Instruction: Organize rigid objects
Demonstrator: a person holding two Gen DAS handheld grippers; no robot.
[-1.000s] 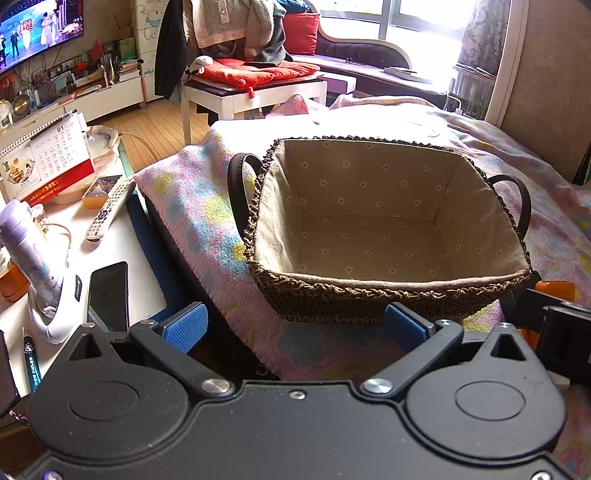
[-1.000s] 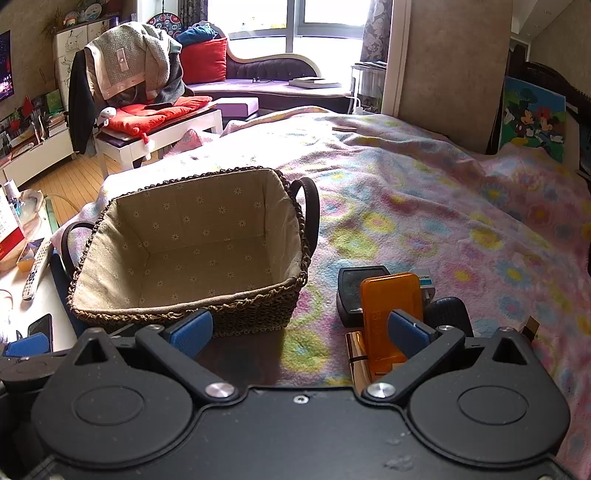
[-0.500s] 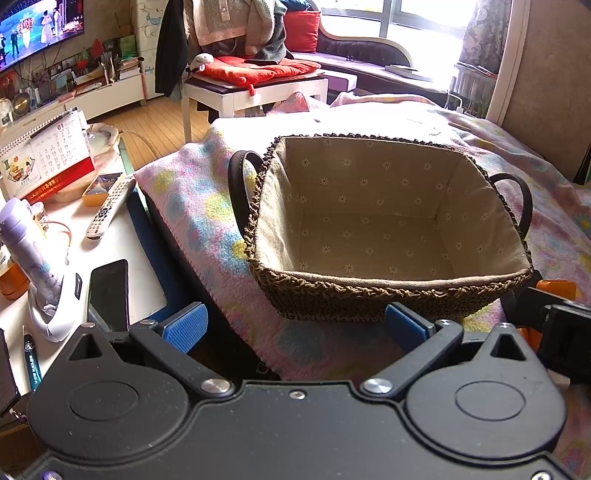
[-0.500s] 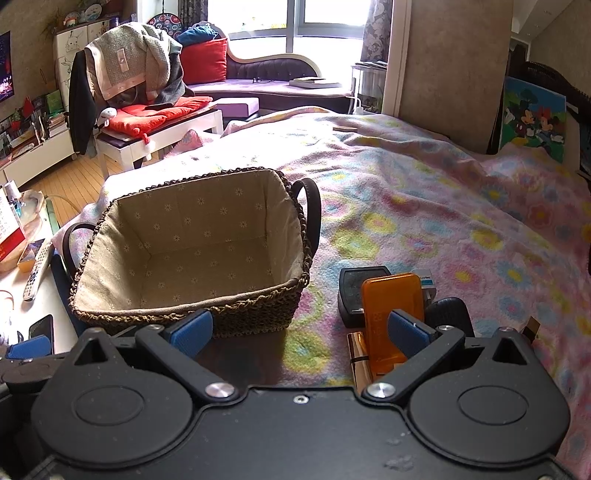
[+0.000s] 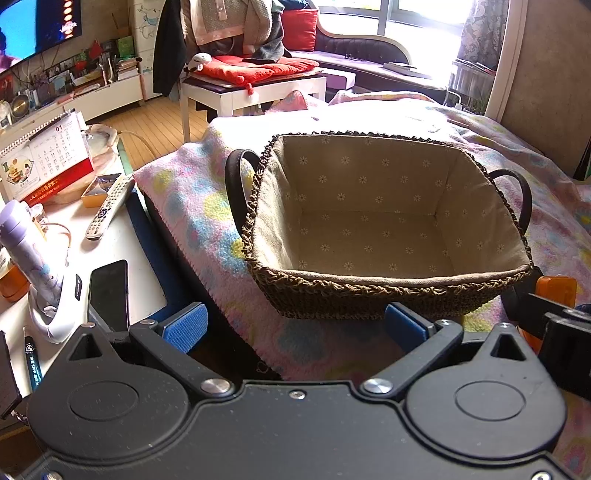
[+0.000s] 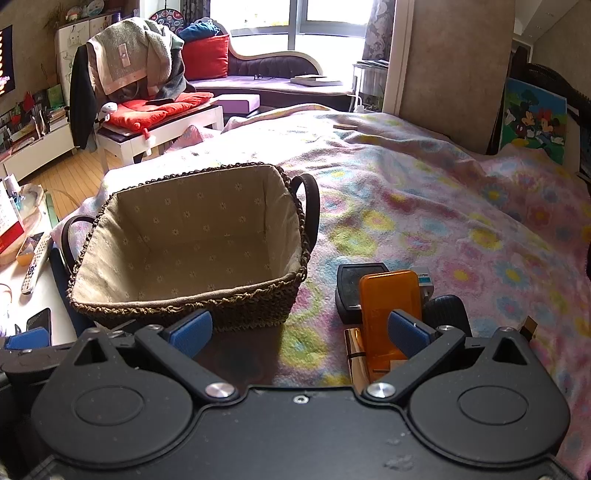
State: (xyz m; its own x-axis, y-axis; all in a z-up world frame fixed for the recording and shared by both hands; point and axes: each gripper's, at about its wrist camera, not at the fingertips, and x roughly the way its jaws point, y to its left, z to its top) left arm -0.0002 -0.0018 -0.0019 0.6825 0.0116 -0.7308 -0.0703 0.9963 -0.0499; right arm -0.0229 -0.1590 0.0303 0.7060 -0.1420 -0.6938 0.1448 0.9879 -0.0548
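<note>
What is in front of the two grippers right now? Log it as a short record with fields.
container: woven brown basket with beige flowered lining, nothing inside
surface: pastel flowered fleece blanket on the bed
items to sort: translucent orange plastic case, flat black square box behind it, small black rounded object, all beside the basket
left gripper: open, holding nothing, facing the basket
right gripper: open, holding nothing, one finger in front of the orange case
side table: grey remote control, black phone

The TV screen (image 5: 33, 29) shows a different picture; basket (image 6: 192, 243) sits marginally farther off.
</note>
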